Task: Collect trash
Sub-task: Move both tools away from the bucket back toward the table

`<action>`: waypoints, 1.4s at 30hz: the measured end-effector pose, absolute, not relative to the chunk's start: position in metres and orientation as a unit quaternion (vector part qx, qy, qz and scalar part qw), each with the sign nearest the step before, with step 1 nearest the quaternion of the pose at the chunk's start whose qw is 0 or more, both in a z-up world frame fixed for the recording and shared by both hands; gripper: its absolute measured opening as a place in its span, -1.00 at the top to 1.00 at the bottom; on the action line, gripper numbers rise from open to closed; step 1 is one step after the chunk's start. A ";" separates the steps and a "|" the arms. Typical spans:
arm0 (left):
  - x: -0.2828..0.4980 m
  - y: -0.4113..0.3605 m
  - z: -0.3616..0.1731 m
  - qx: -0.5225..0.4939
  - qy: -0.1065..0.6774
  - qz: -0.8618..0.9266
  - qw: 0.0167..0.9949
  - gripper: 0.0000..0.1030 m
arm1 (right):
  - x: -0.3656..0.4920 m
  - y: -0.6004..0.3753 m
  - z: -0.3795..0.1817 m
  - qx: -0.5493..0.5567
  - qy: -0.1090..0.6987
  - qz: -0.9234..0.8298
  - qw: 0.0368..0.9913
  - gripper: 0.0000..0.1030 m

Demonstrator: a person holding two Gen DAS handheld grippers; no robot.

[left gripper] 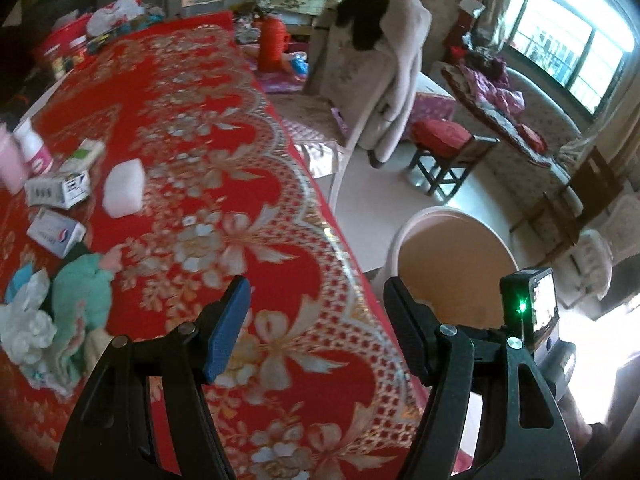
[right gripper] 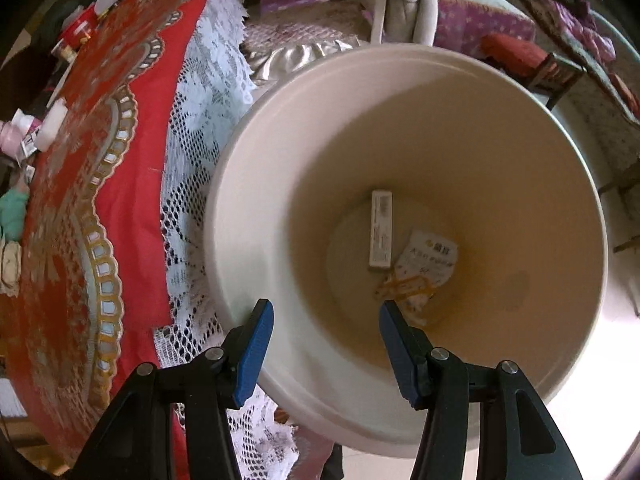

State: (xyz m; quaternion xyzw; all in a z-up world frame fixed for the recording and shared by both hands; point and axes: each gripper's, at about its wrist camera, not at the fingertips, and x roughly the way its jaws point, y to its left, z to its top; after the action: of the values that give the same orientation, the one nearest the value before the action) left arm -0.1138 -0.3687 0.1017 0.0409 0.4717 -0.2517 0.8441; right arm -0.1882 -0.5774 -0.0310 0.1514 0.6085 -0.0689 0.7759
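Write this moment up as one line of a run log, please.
left gripper: open, empty, over red tablecloth | right gripper: open, empty, above bin | bin holds: white box, paper scrap

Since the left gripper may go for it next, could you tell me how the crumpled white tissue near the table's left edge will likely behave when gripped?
The crumpled white tissue looks soft and light, so it should squash flat between the pads. It probably won't roll, though a push could drag it across the red tablecloth.
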 end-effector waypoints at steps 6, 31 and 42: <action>-0.113 -0.350 0.104 0.029 0.472 -0.233 0.850 -0.32 | -0.180 -0.570 -0.028 0.155 0.610 -0.064 0.774 -0.03; -0.112 -0.315 0.101 0.018 0.476 -0.218 0.852 -0.32 | -0.153 -0.584 -0.040 0.255 0.593 -0.065 0.761 0.02; -0.118 -0.317 0.100 0.020 0.478 -0.222 0.850 -0.32 | -0.156 -0.598 -0.042 0.259 0.586 -0.095 0.762 0.01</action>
State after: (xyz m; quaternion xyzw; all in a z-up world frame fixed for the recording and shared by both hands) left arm -0.1176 -0.3166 0.1003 0.0200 0.4784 -0.2216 0.8495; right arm -0.1561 -0.5978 -0.0418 0.2593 0.5863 -0.0949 0.7616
